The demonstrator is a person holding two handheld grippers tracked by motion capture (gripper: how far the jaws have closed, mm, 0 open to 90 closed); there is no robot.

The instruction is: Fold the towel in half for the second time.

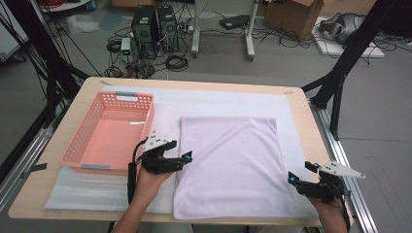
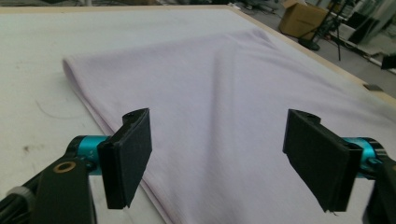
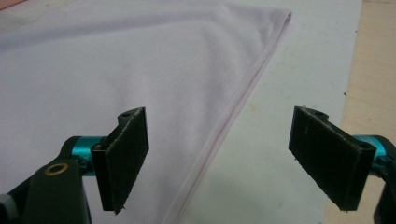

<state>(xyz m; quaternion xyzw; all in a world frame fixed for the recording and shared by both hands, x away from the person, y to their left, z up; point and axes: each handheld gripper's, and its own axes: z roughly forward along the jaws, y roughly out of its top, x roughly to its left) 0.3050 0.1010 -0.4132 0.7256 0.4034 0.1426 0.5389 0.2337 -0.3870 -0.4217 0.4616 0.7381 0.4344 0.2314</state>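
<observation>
My left tongs (image 1: 180, 151) stand wide open with nothing between the pads, hovering at the left edge of the lilac towel (image 1: 231, 165); my right tongs (image 1: 301, 174) are just as wide and empty, off the towel's right edge near its front corner. No earlier picture, so I speak only of how they stand.

The towel lies flat and folded between the two tongs, on a white mat (image 1: 221, 99) over the worktop (image 1: 87, 92). I judge it light, soft and limp: it will sag and drape once lifted, and a pinch may catch only the top layer. I would take it at the doubled edges or corners, one per tongs.

The left gripper view shows the rounded fold (image 2: 70, 70) beyond my left tongs; the right gripper view shows the stitched hem (image 3: 243, 100) running between the right pads. The high view alone gives me the pink basket (image 1: 82, 141), empty, just left of my left tongs.
</observation>
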